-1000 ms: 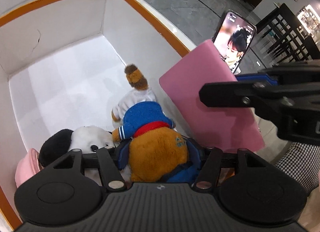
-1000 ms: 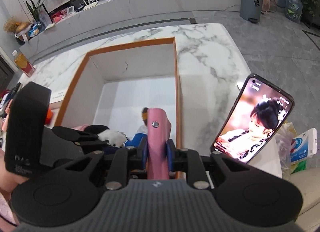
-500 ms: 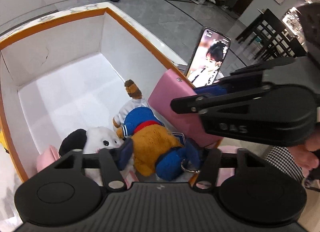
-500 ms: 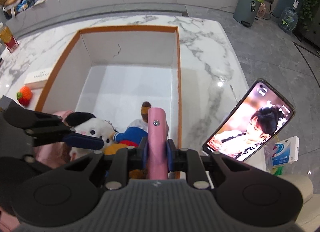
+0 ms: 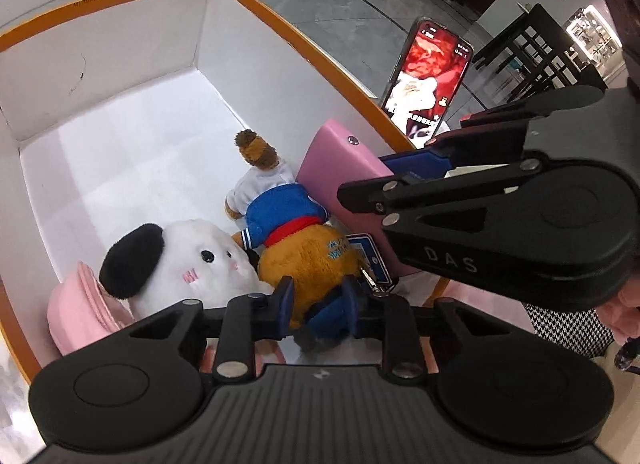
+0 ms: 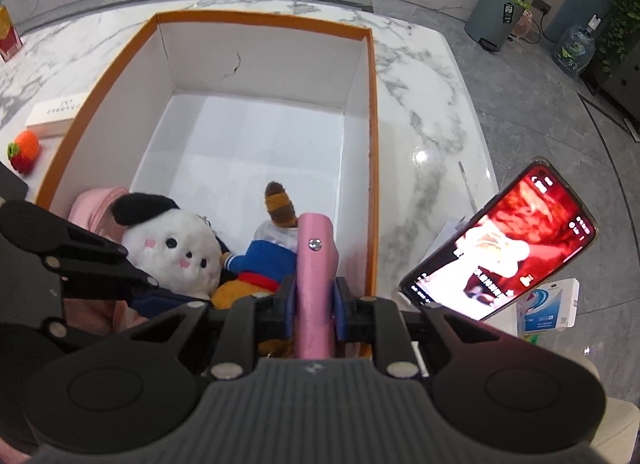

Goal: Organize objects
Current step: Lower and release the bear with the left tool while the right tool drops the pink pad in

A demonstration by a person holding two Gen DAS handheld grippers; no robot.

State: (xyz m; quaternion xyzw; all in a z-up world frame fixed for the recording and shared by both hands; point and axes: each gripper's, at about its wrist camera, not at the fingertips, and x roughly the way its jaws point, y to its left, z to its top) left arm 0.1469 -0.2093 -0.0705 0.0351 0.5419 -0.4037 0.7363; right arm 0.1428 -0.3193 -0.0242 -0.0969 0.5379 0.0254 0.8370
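Over the near right corner of the box (image 6: 372,112), the right claw (image 6: 314,306) holds a pink wallet (image 6: 316,260) edge-up, blue pads pressed flat on both faces. The wallet's lower part is already inside the box, just beside the right wall. It reads as a stiff, light, smooth-covered case with a snap stud near its top; the grip across the flat faces is judged sound, though the smooth cover could slip if the hold slackens.

At the near end of the box floor lies a brown plush bear (image 5: 308,260) in a blue jacket, touching a white plush (image 5: 192,264) with a black ear. The left claw (image 5: 316,304) has just been closing and now stands narrow, its pads squeezing the bear's lower body. The bear is soft and light; it will compress and sag, so hold is best taken on the bulk of the body, not a limb or the key ring by its side.

A pink cloth item (image 5: 80,308) sits in the near left corner. A phone (image 6: 500,248) stands propped on the surface outside the right wall.
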